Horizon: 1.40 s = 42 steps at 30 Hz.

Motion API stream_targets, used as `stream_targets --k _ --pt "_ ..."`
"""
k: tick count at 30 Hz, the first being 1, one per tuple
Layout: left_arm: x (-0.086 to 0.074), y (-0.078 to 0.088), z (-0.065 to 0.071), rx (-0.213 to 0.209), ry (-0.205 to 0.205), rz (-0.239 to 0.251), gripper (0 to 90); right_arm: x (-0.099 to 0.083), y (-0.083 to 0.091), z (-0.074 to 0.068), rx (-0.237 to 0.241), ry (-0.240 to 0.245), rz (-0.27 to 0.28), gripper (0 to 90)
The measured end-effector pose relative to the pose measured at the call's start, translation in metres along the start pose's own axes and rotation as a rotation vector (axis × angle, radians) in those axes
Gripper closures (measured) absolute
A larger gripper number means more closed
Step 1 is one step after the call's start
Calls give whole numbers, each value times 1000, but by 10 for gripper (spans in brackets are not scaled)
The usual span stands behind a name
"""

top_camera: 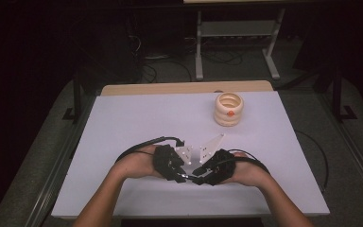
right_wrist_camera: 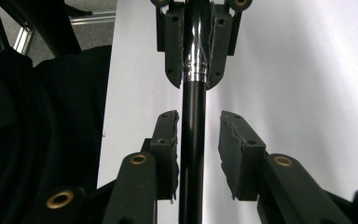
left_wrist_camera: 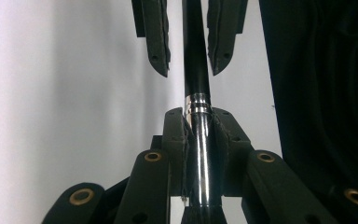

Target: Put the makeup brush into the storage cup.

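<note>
Pen, two-part, held end to end between two claws over the near middle of the desk (top_camera: 123, 123).

Progress, as judged: the pen (left_wrist_camera: 199, 154) is lifted and gripped; pulling it apart, or seating it together, looks not yet finished, since the black part and chrome part meet at the ring. Left claw (left_wrist_camera: 199, 126) clamped on the chrome end. Right claw (right_wrist_camera: 199, 135) stands loosely about the black end: one pad touching or nearly so, the other apart, so no firm grip. Item: slim, straight rod; glossy black barrel (right_wrist_camera: 192, 116), bright chrome section with ringed collar (left_wrist_camera: 198, 103). Also on desk, well apart at far right: ribbed cream cup (top_camera: 229, 109).
</note>
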State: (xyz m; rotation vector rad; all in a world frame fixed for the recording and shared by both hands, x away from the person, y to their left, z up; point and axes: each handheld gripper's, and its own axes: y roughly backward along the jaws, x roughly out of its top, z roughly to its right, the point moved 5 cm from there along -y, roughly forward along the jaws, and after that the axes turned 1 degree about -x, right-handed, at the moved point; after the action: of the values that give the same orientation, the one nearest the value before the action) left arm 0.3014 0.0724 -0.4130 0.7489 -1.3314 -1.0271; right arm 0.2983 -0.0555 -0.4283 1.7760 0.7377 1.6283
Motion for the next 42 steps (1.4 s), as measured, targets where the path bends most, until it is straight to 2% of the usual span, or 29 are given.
stream_targets --k 2,7,11,12,18,21,24,26,29,32,36,38,39,40,42 --pt "0 0 0 0 -4 -4 764 -1 -1 -1 8 -14 -6 682" --pt "0 -1 0 0 -1 -3 764 -1 -4 -1 18 -5 -15 712" --pt "0 -1 0 -1 2 -3 764 -1 -5 -2 27 -12 -24 734" --pt "0 -1 -1 -1 -8 -7 764 -1 -5 -2 29 -13 -26 742" --pt "1 -1 0 -2 2 1 763 -2 -7 -2 36 -17 -30 775" --pt "1 0 -2 -4 -17 -6 763 -2 -8 -2 40 -22 -32 778" --pt "0 0 -2 -6 -12 -7 761 -3 -8 -2 49 -28 -29 782" --pt "0 -1 -1 -3 7 1 759 -3 -9 -1 41 -28 -26 785" --pt "-1 0 -1 -12 2 3 755 -3 -9 -1 48 -31 -25 786" --pt "-2 2 -2 -8 4 17 705 -4 -8 -1 45 -31 -30 786" --pt "-3 5 -4 5 22 44 568 -5 -7 2 38 -42 -23 785" --pt "-4 7 -5 18 31 68 502 -6 -6 3 36 -48 -17 785" --pt "-4 10 -6 25 46 94 477 -7 -5 3 34 -47 -15 785" --pt "-5 13 -8 38 38 107 443 -7 -3 4 30 -52 -9 785" --pt "-5 19 -10 56 52 154 391 -8 -1 6 23 -53 -2 785"
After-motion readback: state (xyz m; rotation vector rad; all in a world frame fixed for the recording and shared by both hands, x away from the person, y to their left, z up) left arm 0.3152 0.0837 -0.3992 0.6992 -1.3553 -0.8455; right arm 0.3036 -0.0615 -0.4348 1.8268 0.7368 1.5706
